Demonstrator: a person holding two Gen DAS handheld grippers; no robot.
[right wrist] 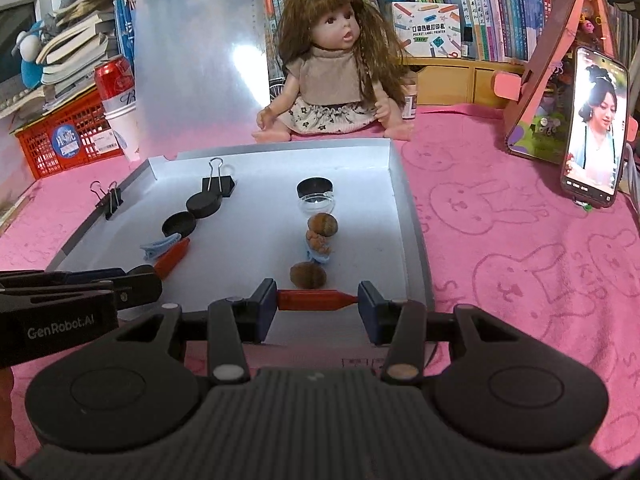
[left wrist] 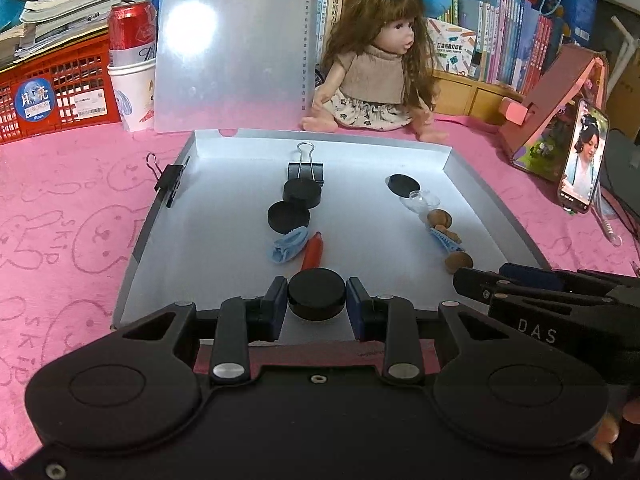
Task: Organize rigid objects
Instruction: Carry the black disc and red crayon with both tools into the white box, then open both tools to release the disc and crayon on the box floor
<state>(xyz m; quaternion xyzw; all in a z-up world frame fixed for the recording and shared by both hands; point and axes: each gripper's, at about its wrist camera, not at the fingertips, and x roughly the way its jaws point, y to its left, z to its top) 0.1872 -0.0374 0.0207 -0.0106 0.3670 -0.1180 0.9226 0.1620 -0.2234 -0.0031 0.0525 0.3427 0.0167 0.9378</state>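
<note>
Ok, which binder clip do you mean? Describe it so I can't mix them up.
Start at the grey tray on the pink cloth, in front of the doll. Go to its left wall: the binder clip I mean is clamped onto that wall itself. The other binder clip lies flat inside the tray, beside a black disc.

Near rim of tray [left wrist: 132, 264] hidden behind both gripper bodies. Red marker [left wrist: 313, 254] partly covered by black disc [left wrist: 316, 294] in left view. Book spines [right wrist: 480, 12] too small to read. Clipboard [left wrist: 236, 40] top cut off.
</note>
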